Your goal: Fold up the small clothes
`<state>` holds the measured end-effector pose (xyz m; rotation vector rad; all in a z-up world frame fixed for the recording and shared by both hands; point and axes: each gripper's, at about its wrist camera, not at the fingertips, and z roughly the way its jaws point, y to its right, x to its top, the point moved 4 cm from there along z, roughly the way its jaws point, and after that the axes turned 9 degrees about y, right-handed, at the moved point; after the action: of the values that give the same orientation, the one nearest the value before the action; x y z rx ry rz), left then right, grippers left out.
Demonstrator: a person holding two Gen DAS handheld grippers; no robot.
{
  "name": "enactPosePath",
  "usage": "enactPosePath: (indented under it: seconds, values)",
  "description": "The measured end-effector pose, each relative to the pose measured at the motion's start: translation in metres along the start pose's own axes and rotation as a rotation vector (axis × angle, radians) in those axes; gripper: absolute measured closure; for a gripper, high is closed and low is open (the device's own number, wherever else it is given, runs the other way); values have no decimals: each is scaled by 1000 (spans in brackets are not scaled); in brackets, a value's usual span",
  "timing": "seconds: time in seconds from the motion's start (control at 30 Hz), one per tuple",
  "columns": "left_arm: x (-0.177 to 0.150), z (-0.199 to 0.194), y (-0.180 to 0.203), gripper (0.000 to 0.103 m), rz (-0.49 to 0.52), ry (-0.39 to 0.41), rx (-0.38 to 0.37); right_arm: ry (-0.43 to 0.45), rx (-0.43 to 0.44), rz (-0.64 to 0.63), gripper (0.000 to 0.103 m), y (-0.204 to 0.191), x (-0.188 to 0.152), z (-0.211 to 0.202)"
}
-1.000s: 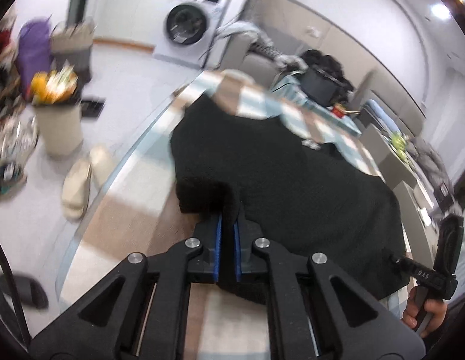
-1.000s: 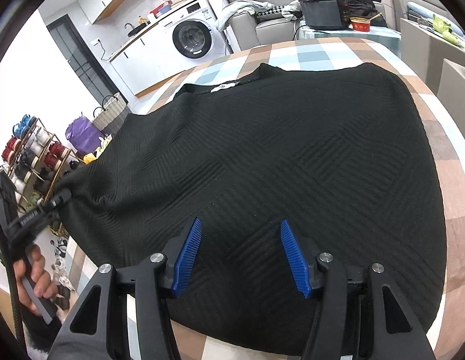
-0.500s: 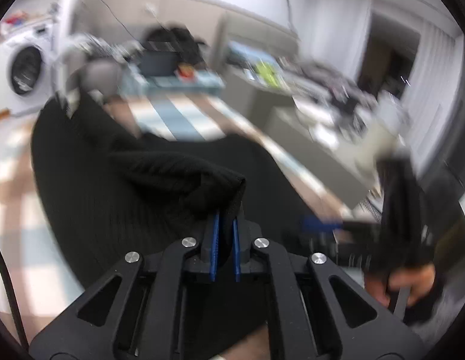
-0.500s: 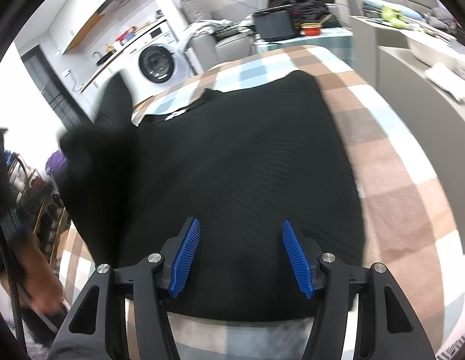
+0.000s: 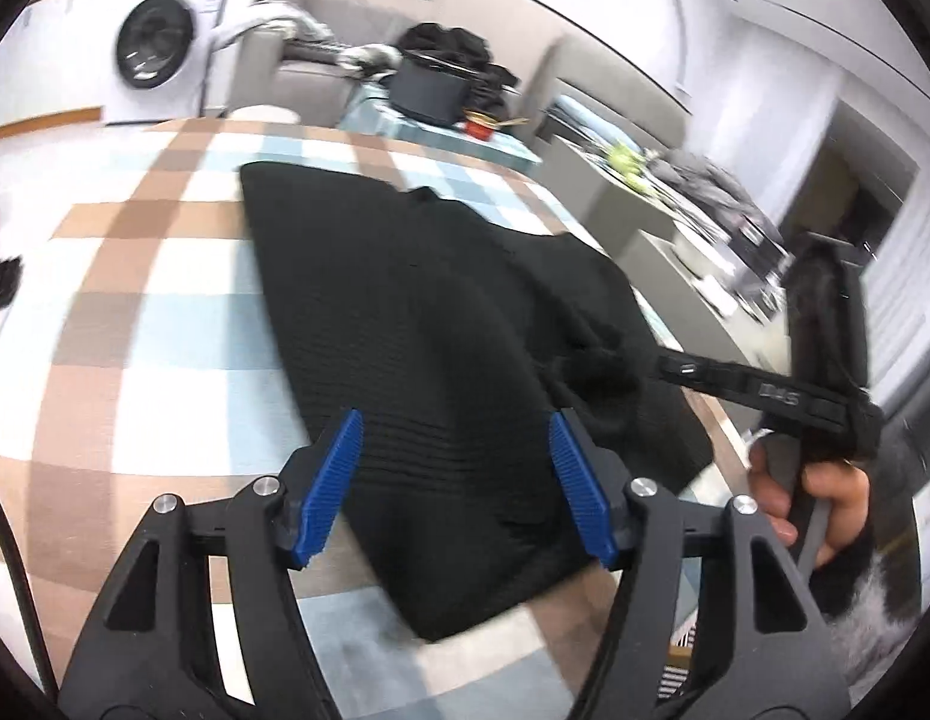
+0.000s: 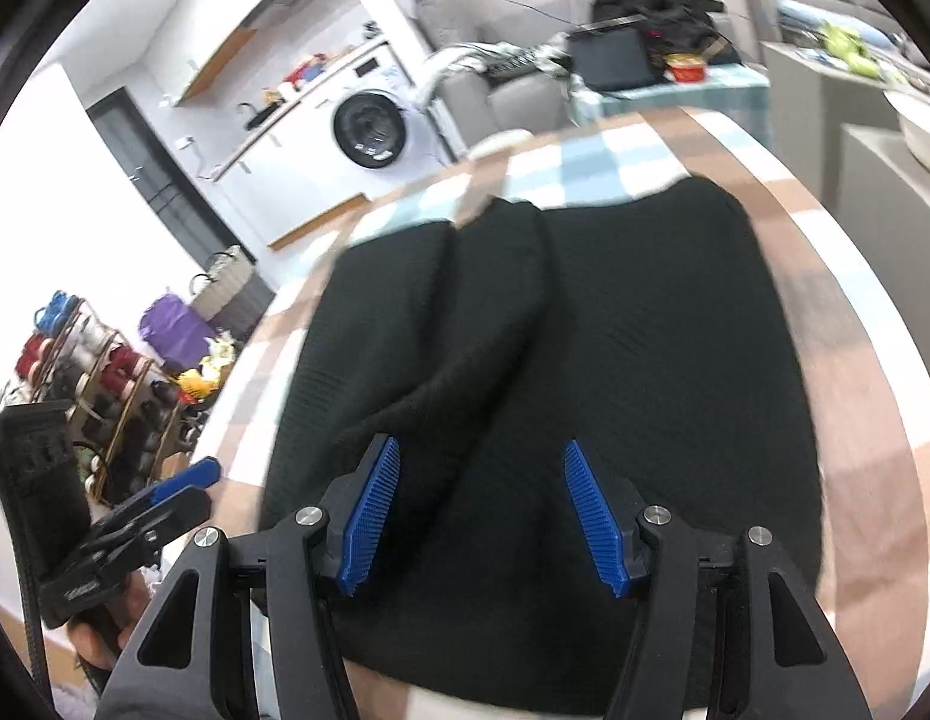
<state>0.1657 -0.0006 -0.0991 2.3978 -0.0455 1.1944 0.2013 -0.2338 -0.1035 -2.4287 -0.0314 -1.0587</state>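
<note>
Garment: a black knit (image 5: 417, 324) lies on the checked table (image 5: 135, 300), its left part laid over the middle, a raised ridge running down it
Left gripper (image 5: 456, 483): jaws opening, nothing between them, knit below the blue pads
Right gripper (image 6: 483, 519): jaws apart, hovering over the near hem, gripping nothing
Stage: I judge one side fold just dropped, the other side not yet folded
Risk, flap: the folded layer sits humped, so it may slide back or set crooked unless smoothed
Risk, snag: ribbed pads close above loose knit could catch a loop and drag the fold open
Risk, edge: the near hem lies close to the table edge and could slip off
</note>
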Motion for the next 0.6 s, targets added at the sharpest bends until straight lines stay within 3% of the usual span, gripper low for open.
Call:
enactPosePath:
  seconds: [0.2,0.37,0.53,0.6]
  values:
    - [3,2,-24,41,-16,-6,30,1,81,36,44,-10,2,-9]
    - [2,18,-18,41,9,-22,41,-86,25,59,44,-1,-14,13]
    - [0,23,-18,41,12,-21,61,-128,120,50,45,-12,-20,36]
    - [-1,21,-21,41,-3,-20,74,-120,99,3,77,-18,-18,40]
